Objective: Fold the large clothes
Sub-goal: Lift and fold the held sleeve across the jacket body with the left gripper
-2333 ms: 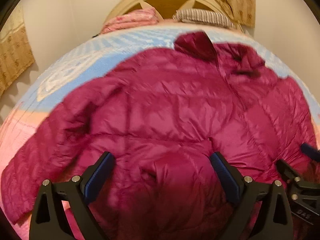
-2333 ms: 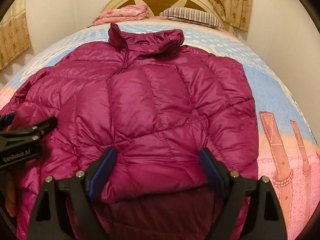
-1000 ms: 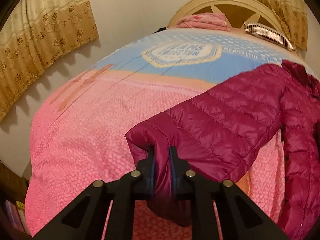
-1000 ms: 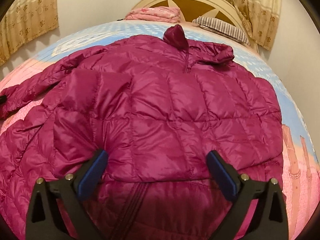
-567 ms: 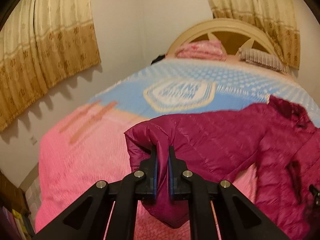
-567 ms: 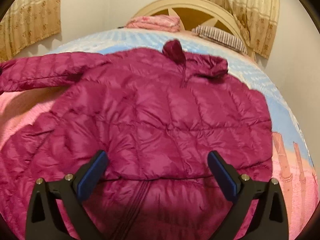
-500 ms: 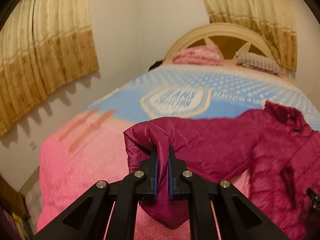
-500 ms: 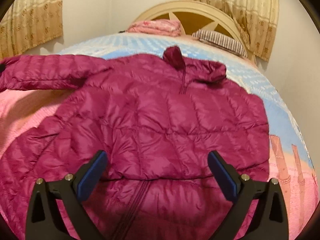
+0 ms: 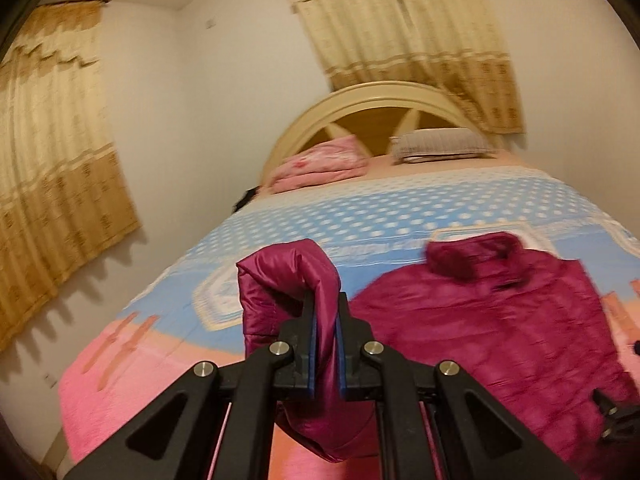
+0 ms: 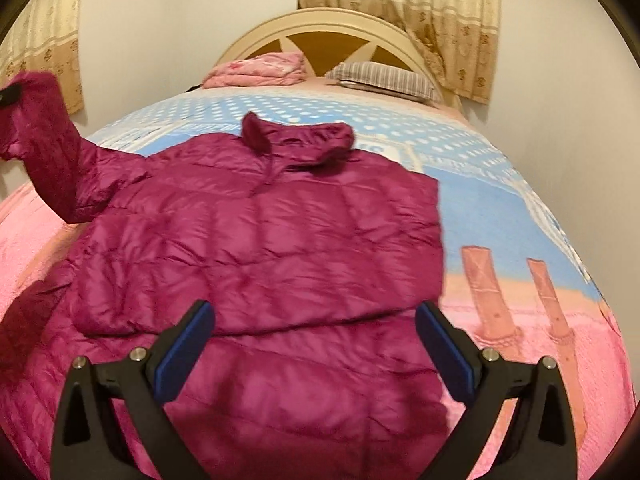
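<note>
A magenta puffer jacket [image 10: 260, 248] lies front up on the bed, collar toward the headboard; it also shows in the left wrist view [image 9: 500, 320]. My left gripper [image 9: 326, 312] is shut on the cuff of the jacket's left sleeve [image 9: 296, 280] and holds it well above the bed. In the right wrist view that raised sleeve [image 10: 52, 148] hangs in the air at the far left. My right gripper [image 10: 314, 344] is open and empty, hovering over the jacket's lower part.
The bed has a pink and blue cover [image 10: 520, 248]. A folded pink blanket [image 10: 260, 68] and a striped pillow [image 10: 384, 78] lie by the cream headboard [image 10: 340, 24]. Curtains [image 9: 52, 184] hang on the walls to the left and behind.
My left gripper has lifted the sleeve cuff higher and swung it in toward the jacket body. The right gripper stays open and has drawn back a little.
</note>
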Demonstrator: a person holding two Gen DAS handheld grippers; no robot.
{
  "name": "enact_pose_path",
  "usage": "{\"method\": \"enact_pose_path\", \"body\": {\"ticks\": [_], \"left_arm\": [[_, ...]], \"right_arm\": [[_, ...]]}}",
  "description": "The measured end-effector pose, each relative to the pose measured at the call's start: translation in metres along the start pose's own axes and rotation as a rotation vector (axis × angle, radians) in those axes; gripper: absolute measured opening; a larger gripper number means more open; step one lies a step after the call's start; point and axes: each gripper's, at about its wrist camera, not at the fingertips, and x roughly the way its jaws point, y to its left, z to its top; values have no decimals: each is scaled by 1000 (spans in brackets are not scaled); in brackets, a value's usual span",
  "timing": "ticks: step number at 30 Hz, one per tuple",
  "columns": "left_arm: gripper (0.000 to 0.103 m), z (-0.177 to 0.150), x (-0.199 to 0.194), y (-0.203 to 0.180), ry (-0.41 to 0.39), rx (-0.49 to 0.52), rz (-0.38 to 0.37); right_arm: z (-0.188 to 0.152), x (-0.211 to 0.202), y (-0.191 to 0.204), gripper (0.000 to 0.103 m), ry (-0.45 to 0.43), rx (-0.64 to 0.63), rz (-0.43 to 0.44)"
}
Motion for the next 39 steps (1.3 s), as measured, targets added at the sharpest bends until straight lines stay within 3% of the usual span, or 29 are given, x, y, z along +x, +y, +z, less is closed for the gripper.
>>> {"method": "enact_pose_path", "body": {"ticks": [7, 11, 13, 14, 16, 18, 19, 21, 25, 29, 34, 37, 39], "left_arm": [[7, -5, 8, -97, 31, 112, -139], [10, -19, 12, -132, 62, 148, -201], [10, -25, 15, -141, 88, 141, -272], [16, -27, 16, -145, 97, 143, -285], [37, -30, 15, -148, 101, 143, -291], [84, -28, 12, -144, 65, 130, -274], [88, -27, 10, -141, 39, 120, -270], [89, -25, 5, -137, 5, 117, -281], [89, -26, 9, -121, -1, 141, -224], [89, -37, 36, -92, 48, 134, -143], [89, -55, 73, -49, 152, 60, -68], [89, -66, 86, -25, 202, 13, -31], [89, -74, 93, -3, 228, -18, -5]], "right_arm": [[-16, 5, -19, 102, 19, 43, -11], [-24, 11, -22, 102, 36, 50, -7], [-26, 13, -23, 102, 41, 58, -3], [-27, 14, -25, 102, 44, 66, 0], [-28, 16, -27, 102, 50, 75, 3], [-30, 19, -28, 102, 60, 82, 4], [-30, 21, -28, 102, 66, 84, 4], [-31, 25, -28, 102, 82, 85, 4], [-31, 27, -28, 102, 93, 83, 4], [-22, 12, -29, 102, 64, 104, 19], [13, 6, -16, 102, 63, 174, 190], [31, 21, -1, 87, 90, 173, 255], [38, 45, 7, 71, 144, 186, 281]]}}
